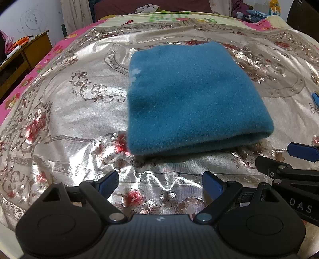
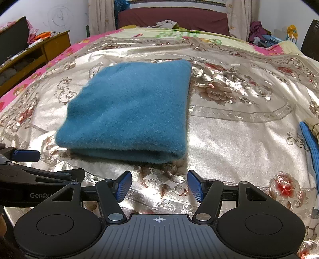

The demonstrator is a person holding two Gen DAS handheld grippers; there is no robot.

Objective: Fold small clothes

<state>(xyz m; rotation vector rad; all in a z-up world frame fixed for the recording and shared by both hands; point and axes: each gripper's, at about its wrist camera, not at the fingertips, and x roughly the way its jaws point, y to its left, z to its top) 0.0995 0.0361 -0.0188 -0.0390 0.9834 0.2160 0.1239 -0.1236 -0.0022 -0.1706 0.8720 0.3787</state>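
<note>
I see the folded teal garment (image 1: 191,99) lying flat on the shiny floral bedspread (image 1: 79,123), just ahead of both tools. My left gripper (image 1: 160,184) and right gripper (image 2: 159,185) both stand wide apart, empty, not touching the cloth.

Wood desk (image 2: 45,47) by white wall (image 2: 49,16), maroon headboard (image 2: 171,18).

Black hand-held gripper (image 2: 159,187) (blue pads (image 2: 123,186)).
</note>
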